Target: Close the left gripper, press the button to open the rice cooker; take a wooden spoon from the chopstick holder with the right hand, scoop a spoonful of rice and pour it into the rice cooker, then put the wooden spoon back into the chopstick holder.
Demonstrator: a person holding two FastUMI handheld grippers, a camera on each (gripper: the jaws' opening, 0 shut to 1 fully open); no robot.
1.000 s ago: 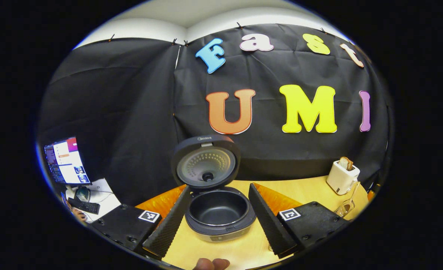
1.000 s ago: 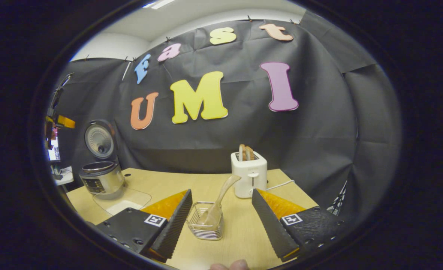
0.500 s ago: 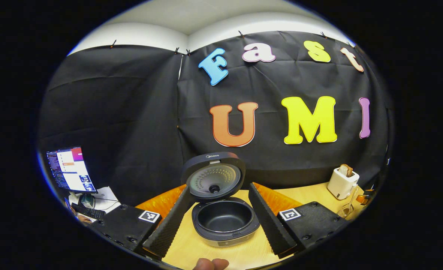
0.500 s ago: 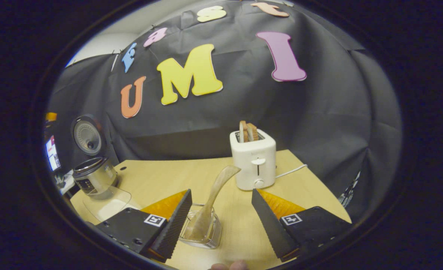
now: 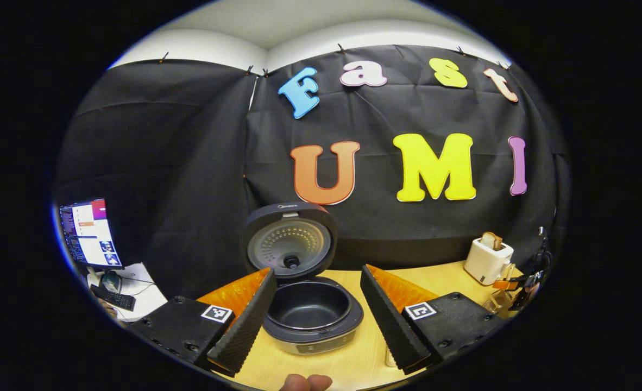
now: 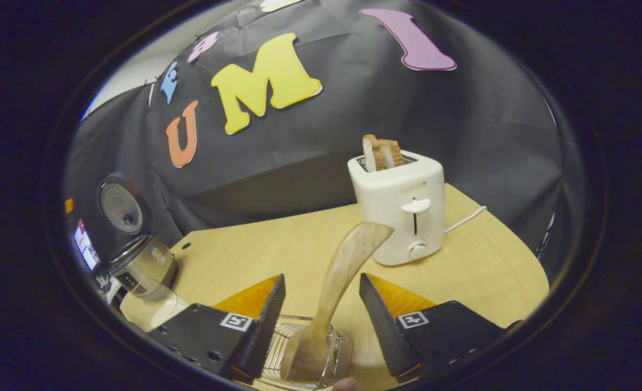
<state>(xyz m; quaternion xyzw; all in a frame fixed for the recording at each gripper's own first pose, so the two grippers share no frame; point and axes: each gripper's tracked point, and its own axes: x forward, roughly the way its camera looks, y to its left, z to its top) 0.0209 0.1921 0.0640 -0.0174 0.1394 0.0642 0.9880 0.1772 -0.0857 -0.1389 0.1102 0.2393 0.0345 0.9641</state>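
The rice cooker [image 5: 310, 326] stands open on the wooden table, its lid [image 5: 291, 241] upright and its dark inner pot empty. My left gripper [image 5: 317, 270] hovers open just before it, one finger on each side of the pot. In the right gripper view, the wooden spoon [image 6: 353, 250] leans in the wire chopstick holder [image 6: 277, 355], bowl down. My right gripper [image 6: 321, 278] is open, with the spoon's handle rising between its fingers and touching neither. Far left stands the rice cooker [image 6: 142, 263].
A white toaster [image 6: 402, 212] holding bread stands behind the spoon, its cord trailing right. A clear container [image 6: 155, 307] with something white lies beside the cooker. A monitor [image 5: 87, 233] and keyboard sit beyond the table's left edge. The toaster [image 5: 486, 260] stands far right.
My right gripper has come forward and down over the holder, so the spoon's handle now stands between its fingers. The left gripper drifted slightly; the cooker stays open.
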